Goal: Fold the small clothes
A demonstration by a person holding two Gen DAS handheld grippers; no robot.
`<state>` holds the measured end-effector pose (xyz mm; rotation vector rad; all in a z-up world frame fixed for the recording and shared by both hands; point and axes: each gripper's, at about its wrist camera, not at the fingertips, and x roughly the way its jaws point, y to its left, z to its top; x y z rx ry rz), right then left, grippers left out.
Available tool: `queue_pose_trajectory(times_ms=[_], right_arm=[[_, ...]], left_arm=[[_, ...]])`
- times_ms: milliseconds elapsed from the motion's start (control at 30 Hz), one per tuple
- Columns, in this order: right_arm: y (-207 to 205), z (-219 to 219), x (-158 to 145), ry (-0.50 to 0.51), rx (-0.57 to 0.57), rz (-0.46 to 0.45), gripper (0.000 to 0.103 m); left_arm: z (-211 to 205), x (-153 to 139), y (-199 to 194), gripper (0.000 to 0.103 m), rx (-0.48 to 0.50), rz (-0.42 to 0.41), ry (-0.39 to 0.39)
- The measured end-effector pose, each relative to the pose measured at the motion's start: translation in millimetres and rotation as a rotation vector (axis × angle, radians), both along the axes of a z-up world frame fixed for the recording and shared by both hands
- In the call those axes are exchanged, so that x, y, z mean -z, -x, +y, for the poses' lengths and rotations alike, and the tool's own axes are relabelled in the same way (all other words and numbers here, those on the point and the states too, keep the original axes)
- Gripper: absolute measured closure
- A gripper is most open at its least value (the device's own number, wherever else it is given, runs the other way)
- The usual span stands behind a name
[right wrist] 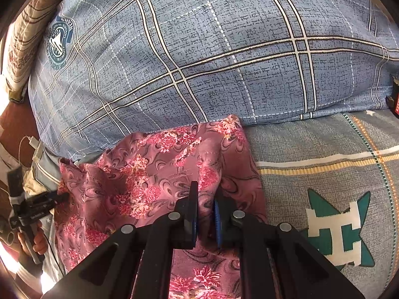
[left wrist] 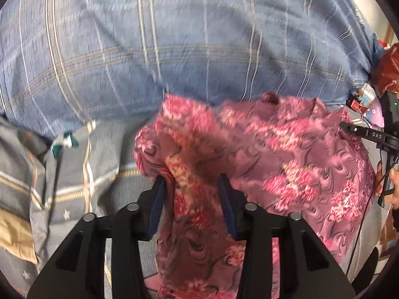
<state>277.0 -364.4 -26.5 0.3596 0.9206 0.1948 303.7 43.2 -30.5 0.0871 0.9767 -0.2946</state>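
Observation:
A pink floral garment (left wrist: 286,154) lies crumpled on the bed in front of a blue plaid pillow (left wrist: 174,37). My left gripper (left wrist: 193,182) has its jaws apart with a fold of the garment bunched between the blue pads (left wrist: 157,204). In the right wrist view the same garment (right wrist: 139,174) spreads to the left. My right gripper (right wrist: 205,194) is nearly closed, pinching the garment's right edge. The left gripper (right wrist: 62,195) shows at the far left of the right wrist view, at the cloth's left edge. The right gripper (left wrist: 346,127) shows at the far right of the left wrist view.
The grey patterned bedsheet (right wrist: 324,154) with a green star print (right wrist: 341,229) lies to the right. The blue plaid pillow (right wrist: 212,49) fills the back. A beige cushion (right wrist: 22,37) sits at the far left. A red bag (left wrist: 386,69) and small boxes (left wrist: 361,97) are at the right.

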Motion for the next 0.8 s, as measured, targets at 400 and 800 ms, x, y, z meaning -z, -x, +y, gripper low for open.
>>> queue_pose_trajectory(times_ms=[400,800], right_arm=[[13.5,16.4,-25.7,0.111,-0.020,-0.078,0.096],[-4.6,-5.8,-52.9,-0.002,0.089,-0.180,0.097]], left_arm=[[22.8,-10.5,11.5,0.096,-0.109,-0.014,0.088],[56.6,12.8,-17.6,0.096,-0.302,0.061,0.219]])
